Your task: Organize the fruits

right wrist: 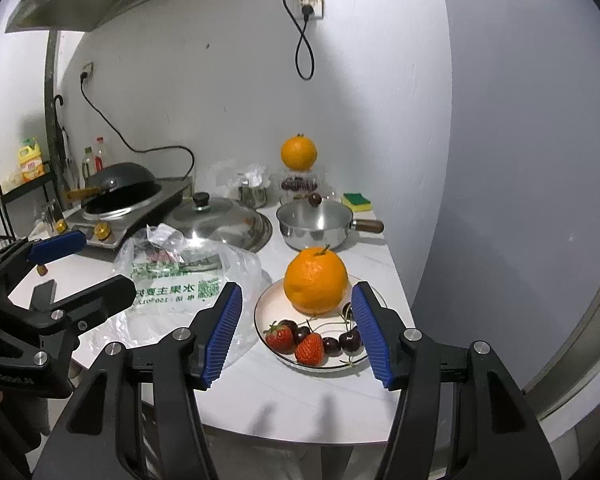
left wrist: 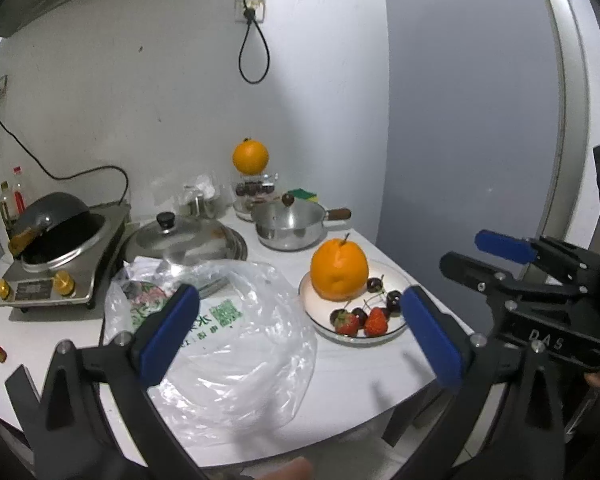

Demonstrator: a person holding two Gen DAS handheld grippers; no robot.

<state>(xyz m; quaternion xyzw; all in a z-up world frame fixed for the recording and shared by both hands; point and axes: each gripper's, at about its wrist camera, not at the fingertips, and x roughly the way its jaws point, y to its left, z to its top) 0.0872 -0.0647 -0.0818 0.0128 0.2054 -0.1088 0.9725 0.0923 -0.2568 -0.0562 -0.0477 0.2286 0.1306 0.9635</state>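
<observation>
While both grippers hang above the near edge of the white tabletop (right wrist: 332, 396), nothing is held. The tabletop, the largest thing in view, carries a steel induction cooker (left wrist: 56, 276) with a dark wok (left wrist: 52, 216) at its far left corner, a domed steel lid (right wrist: 220, 220) beside it, and a small saucepan (right wrist: 314, 224) with a wooden handle toward the far right corner. A crumpled clear plastic bag (left wrist: 236, 344) with green print lies across the middle, reaching the near edge.

At the right edge sits a white plate (right wrist: 266, 300) with a dark rim. On it rests a large orange (right wrist: 315, 280), firm, round, fairly heavy and likely to roll; it looks best gripped across its widest middle. In front of the orange lie two strawberries (right wrist: 296, 342), soft and easily bruised, wanting a light pinch on their sides. Dark cherries (right wrist: 350, 340) with thin stems lie among them, small, glossy and slippery, touching one another. A second orange (left wrist: 250, 157) sits atop a glass jar (left wrist: 256, 190) near the far edge. One small fruit piece (left wrist: 0, 354) lies alone near the left edge; its kind cannot be told.

The left gripper (left wrist: 300, 336) has its blue pads spread wide over the bag. The right gripper (right wrist: 298, 332) has its pads apart, framing the plate.
</observation>
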